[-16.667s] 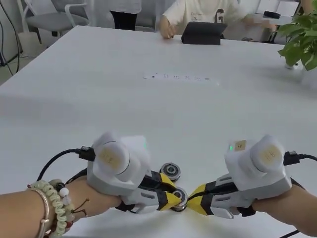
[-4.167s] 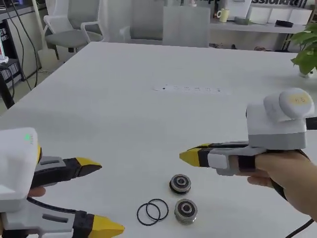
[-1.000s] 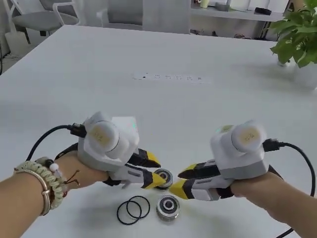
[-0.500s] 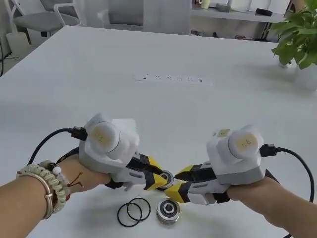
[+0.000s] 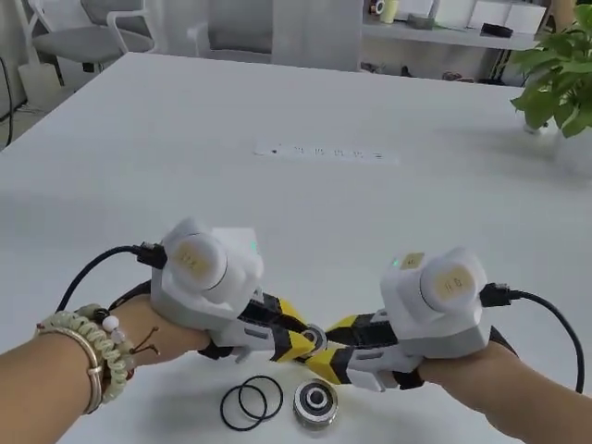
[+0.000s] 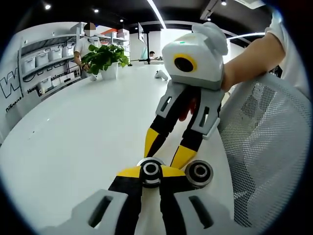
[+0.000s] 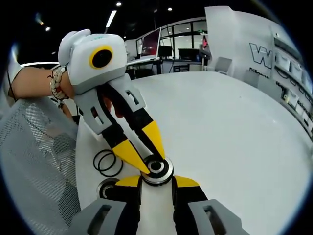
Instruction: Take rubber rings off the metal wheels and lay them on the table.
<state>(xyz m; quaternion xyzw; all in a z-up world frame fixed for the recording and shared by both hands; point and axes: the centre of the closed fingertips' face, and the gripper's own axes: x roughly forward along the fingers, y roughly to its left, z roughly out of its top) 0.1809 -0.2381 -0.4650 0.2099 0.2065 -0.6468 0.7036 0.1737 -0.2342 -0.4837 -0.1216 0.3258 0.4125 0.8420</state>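
A metal wheel (image 5: 315, 334) with a dark rim is held just above the white table (image 5: 296, 203), between the two grippers' yellow tips. My left gripper (image 5: 300, 342) comes in from the left and is shut on this wheel (image 6: 150, 169). From the right, my right gripper (image 5: 326, 357) has its jaws against the same wheel (image 7: 157, 168), one on each side. A second wheel (image 5: 317, 404) lies flat on the table below them. Two black rubber rings (image 5: 252, 400) lie overlapping to that wheel's left.
A potted plant (image 5: 560, 79) stands at the table's far right. A small row of markings (image 5: 324, 152) lies mid-table. Office chairs (image 5: 88, 32) and shelves stand beyond the far edge. Cables trail from both grippers.
Both grippers have closed in from either side until their tips meet on the wheel. The loose wheel and the two rings have stayed where they were.
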